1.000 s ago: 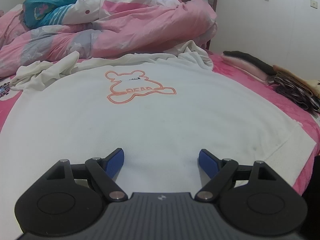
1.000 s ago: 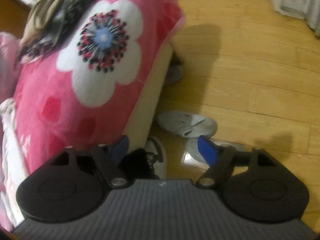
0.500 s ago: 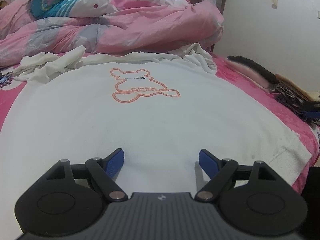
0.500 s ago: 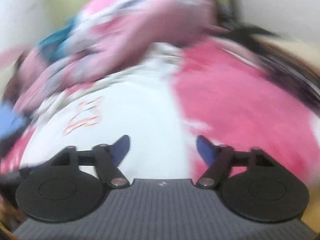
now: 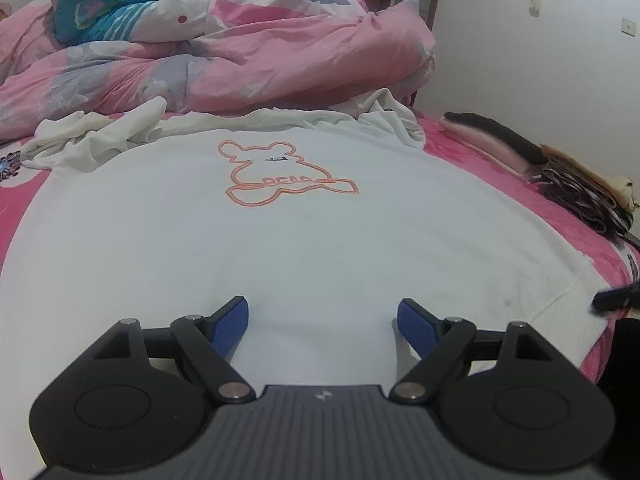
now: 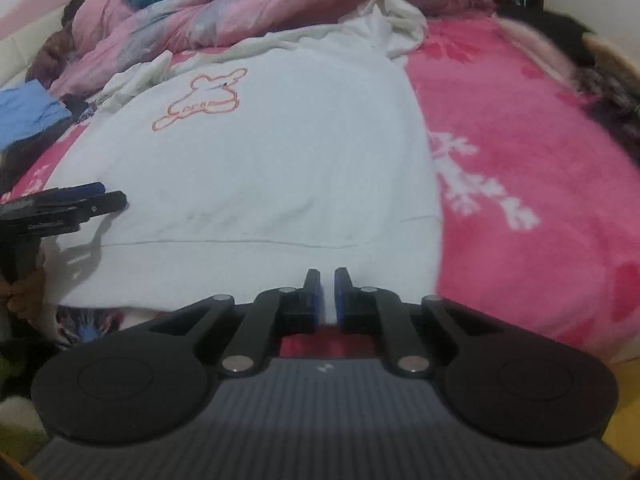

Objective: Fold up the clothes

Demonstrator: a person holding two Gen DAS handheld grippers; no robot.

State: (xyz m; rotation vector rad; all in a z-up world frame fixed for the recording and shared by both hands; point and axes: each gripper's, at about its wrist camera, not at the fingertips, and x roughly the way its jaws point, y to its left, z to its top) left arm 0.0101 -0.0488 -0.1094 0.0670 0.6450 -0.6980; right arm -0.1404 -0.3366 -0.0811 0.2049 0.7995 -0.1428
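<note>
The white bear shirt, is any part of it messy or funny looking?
Yes. The white bear shirt lies mostly flat, but its sleeves are bunched in crumpled heaps at the far end by the pink quilt. A small dark smudge marks the near hem.

Smooth matt white cloth sweatshirt point(image 5: 320, 240) lies on a fuzzy pink fleece blanket point(image 6: 520, 140)

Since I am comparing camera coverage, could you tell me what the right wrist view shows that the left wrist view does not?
Only the right wrist view shows the blue folded cloth at far left, the white snowflake print on the pink blanket, and the right gripper nearly closed at the hem of the white shirt.

Only the left wrist view shows the wall and the left gripper open above the shirt.

Both show the shirt's orange bear outline, the pink quilt and the dark clothes pile.
</note>
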